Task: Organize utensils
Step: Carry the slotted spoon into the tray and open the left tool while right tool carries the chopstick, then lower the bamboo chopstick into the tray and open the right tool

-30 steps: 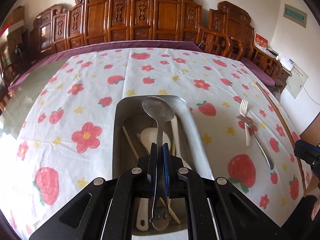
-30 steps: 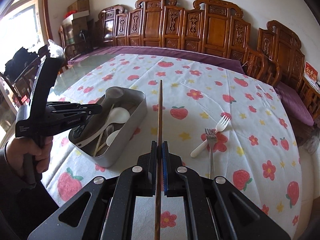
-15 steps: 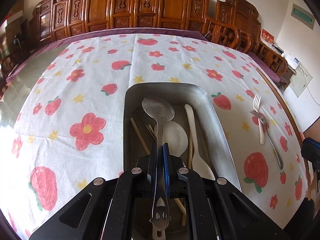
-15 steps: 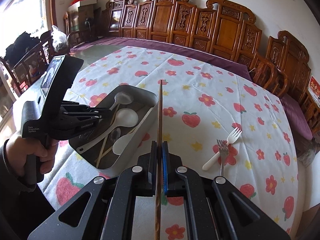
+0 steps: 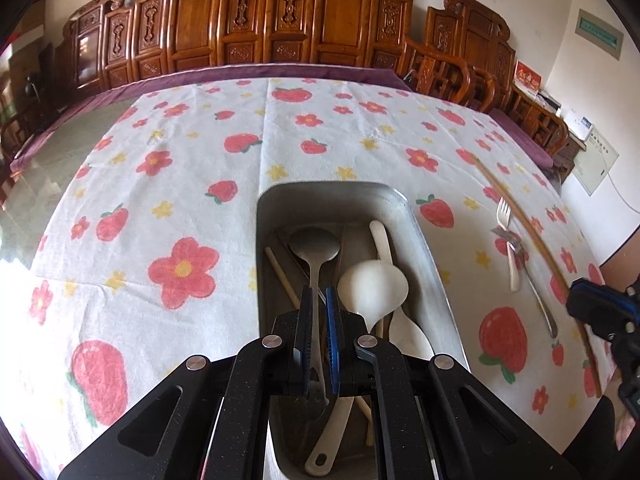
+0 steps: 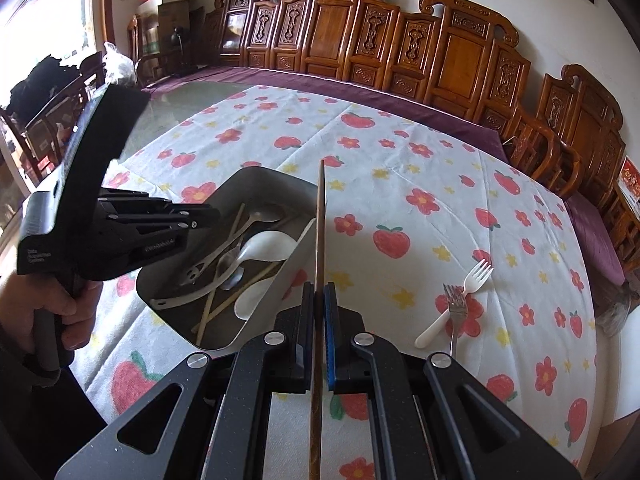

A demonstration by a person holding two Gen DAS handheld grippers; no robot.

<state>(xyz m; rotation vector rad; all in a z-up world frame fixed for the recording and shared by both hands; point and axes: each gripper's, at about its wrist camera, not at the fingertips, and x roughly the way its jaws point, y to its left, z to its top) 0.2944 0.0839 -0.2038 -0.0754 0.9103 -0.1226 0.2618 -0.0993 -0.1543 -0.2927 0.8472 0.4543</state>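
Surveying both wrist views, saw a strawberry-print tablecloth [image 5: 168, 208] covering the table. Found a metal tray [image 5: 424, 248] resting on it, holding 2 white spoons [image 5: 372, 288] and loose pale chopsticks. Noted the left gripper [image 5: 319, 292] over the tray, jaws narrow, pads pinching the handle of a metal spoon [image 5: 314, 244], bowl low inside the tray. Noted the right gripper [image 6: 319, 292] clamped tight on 1 brown chopstick [image 6: 320, 220], tip reaching over the tray's near rim. Spotted 2 forks crossed on the cloth, well apart from the tray: white fork [image 6: 430, 330], metal fork [image 6: 455, 296].
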